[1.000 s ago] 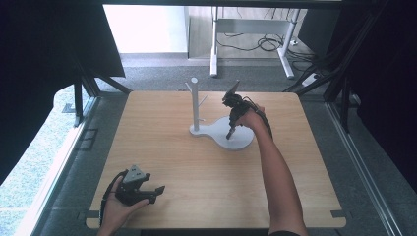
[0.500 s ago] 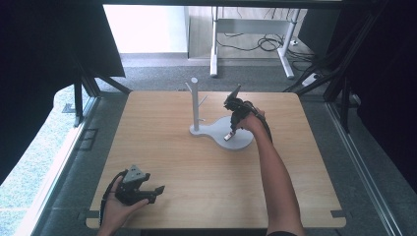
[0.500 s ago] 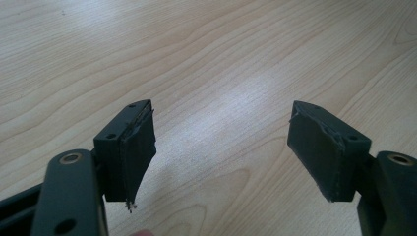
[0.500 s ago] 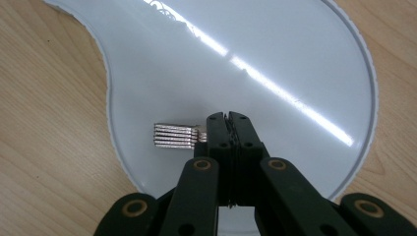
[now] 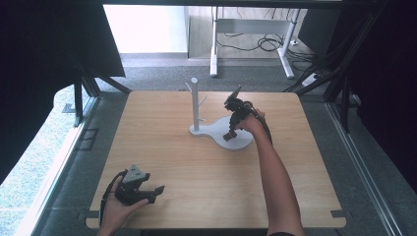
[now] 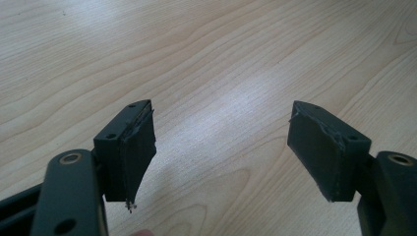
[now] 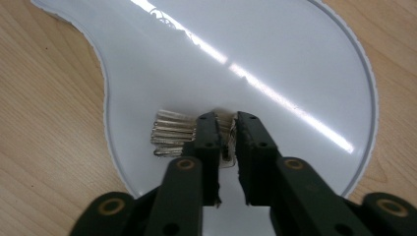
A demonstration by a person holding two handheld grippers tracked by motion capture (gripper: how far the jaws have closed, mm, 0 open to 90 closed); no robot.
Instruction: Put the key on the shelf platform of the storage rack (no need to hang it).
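The right gripper (image 5: 230, 129) points steeply down at the far middle of the table (image 5: 162, 147), the person's right forearm stretched long from the near edge and the wrist bent over it. In the right gripper view its jaws stand a narrow gap apart; they have just been opening, and the bunch of keys (image 7: 172, 132) lies flat on the white stand base (image 7: 275, 64) right at the jaw tips, its blades fanning out to the left of them and its ring end in the gap. Whether the pads still touch the metal I cannot tell.

The keys sit close to the base's curved edge on the left of the jaws, with bare wood beyond it; ahead and to the right the glossy base runs wide and smooth. In the high view the stand's upright post (image 5: 195, 103) rises just to the left of this gripper.

The left gripper (image 5: 147, 192) rests low at the near left corner, cradled in an upturned hand, jaws spread wide over bare wood, holding nothing. Open table lies between the two grippers.
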